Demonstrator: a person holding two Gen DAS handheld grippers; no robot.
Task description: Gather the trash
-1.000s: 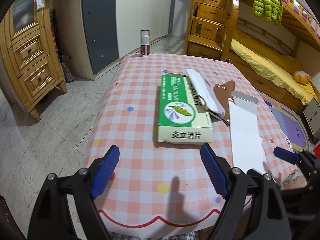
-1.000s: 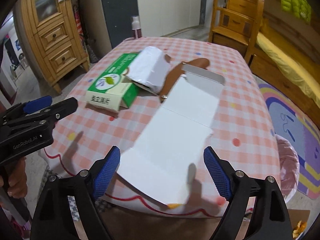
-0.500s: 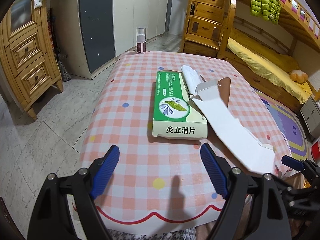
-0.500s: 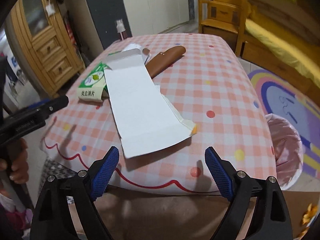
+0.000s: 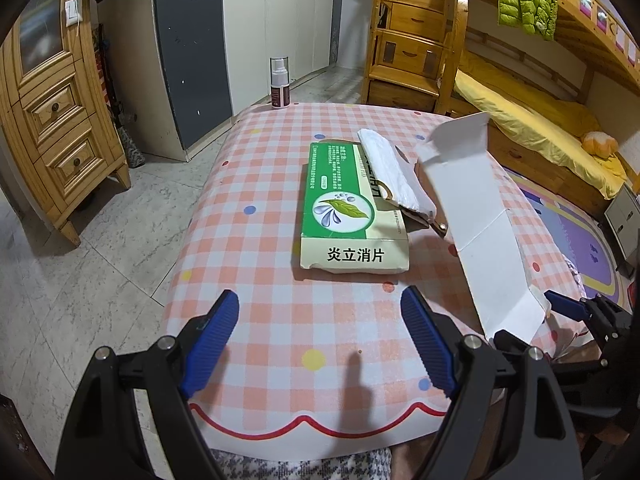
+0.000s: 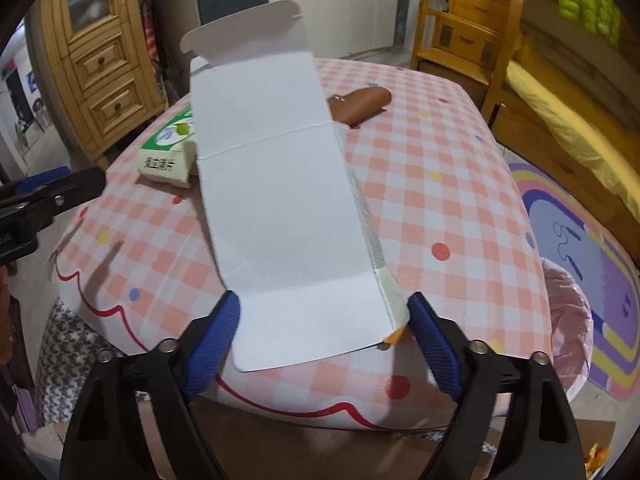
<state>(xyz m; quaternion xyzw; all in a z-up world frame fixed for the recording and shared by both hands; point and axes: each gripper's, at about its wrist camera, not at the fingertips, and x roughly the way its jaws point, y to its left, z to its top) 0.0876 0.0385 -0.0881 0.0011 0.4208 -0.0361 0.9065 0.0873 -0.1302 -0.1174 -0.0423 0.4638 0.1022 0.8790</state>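
A flattened white carton (image 6: 280, 200) has its near end between the blue pads of my right gripper (image 6: 324, 304). The jaws are closing, and the pads touch both long edges. Its far flap tilts up off the checked table (image 5: 260, 240). In the left wrist view the carton (image 5: 480, 216) rises at the right, with the right gripper (image 5: 568, 308) at its low end. A green medicine box (image 5: 348, 208) lies mid-table with a white folded packet (image 5: 392, 172) leaning on it. My left gripper (image 5: 318, 300) hangs open over the near table edge, holding nothing.
A brown leather pouch (image 6: 360, 106) lies beyond the carton. A spray bottle (image 5: 279, 82) stands at the table's far edge. A bin lined with a pink bag (image 6: 568, 320) sits on the floor at the table's right. Wooden drawers stand left, a bunk bed right.
The carton lay flat a second ago. The right gripper has slid onto its near end and narrowed around it, and the far flap has lifted. The left gripper stays open.
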